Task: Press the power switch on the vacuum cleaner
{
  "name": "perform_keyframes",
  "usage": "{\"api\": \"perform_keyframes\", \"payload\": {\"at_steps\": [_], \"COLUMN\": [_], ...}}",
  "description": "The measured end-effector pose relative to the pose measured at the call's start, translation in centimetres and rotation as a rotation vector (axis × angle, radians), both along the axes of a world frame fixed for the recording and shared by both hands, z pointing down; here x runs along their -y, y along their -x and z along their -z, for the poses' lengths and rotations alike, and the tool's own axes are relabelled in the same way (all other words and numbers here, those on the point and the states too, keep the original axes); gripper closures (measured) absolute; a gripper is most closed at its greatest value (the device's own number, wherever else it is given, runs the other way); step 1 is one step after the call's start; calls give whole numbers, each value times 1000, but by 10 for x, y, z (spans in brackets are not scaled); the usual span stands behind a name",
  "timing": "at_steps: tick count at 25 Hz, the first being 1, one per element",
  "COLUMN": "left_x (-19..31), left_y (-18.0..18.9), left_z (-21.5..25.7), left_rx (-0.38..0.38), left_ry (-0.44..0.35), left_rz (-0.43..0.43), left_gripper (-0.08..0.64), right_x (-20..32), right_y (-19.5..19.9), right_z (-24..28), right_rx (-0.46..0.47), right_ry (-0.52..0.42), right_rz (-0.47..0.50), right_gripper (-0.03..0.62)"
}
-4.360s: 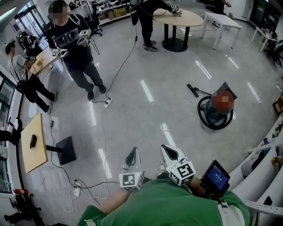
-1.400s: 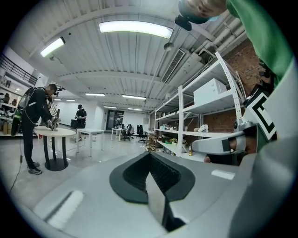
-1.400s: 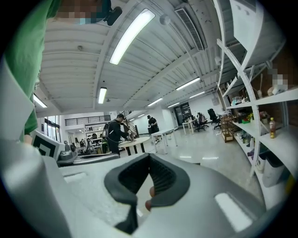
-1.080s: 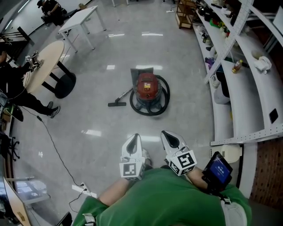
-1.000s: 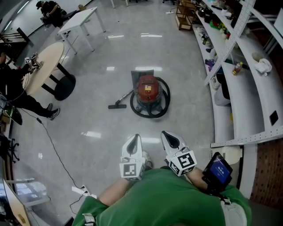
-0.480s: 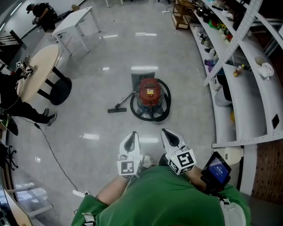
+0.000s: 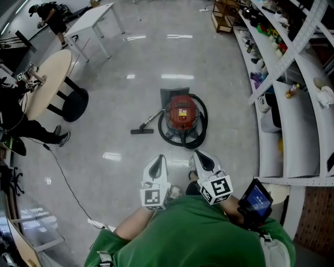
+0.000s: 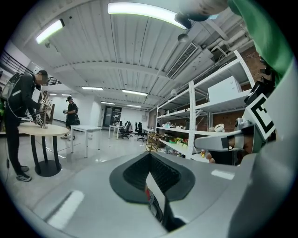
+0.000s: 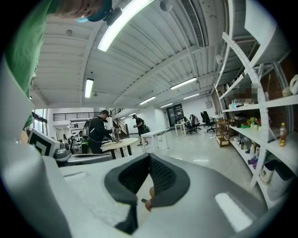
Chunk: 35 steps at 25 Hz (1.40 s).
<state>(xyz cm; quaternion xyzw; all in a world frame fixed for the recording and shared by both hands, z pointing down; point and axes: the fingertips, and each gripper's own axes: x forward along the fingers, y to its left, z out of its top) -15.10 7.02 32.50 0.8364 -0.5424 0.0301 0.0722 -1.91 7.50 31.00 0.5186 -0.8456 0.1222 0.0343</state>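
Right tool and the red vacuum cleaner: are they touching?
Apart. The head view shows the right tool held up near the person, while the vacuum cleaner sits on the floor ahead.

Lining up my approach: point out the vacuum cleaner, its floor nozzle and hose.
vacuum cleaner (image 7: 182, 118): head view, red top.
floor nozzle (image 7: 142, 131): head view, bar's middle.
hose (image 7: 194, 142): head view, loop's near curve.

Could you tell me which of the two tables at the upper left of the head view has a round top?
The tan wooden table at the left edge: its top is round, on a black pedestal. The white table is rectangular, on thin legs.
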Motion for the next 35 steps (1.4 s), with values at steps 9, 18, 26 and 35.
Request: {"api": "perform_keyframes", "payload": {"at_steps": [9, 18, 26, 35], "left_x": [87, 153, 194, 243], "left_y": [-40, -71, -75, -75], "left_z": [-15, -34, -67, -122], "left_rx": [50, 108, 121, 128], "left_ry": [73, 122, 172, 245], "left_rz": [26, 55, 56, -4], "left_gripper": [553, 552, 552, 552], "right_x": [98, 171, 218, 261], "right_y": [-42, -79, -87, -76], "right_z": [-17, -47, -86, -145], "right_rx": [21, 22, -20, -77], "right_ry": [54, 106, 161, 240], "right_rz": [34, 64, 70, 59], "right_gripper": [591, 591, 591, 591]}}
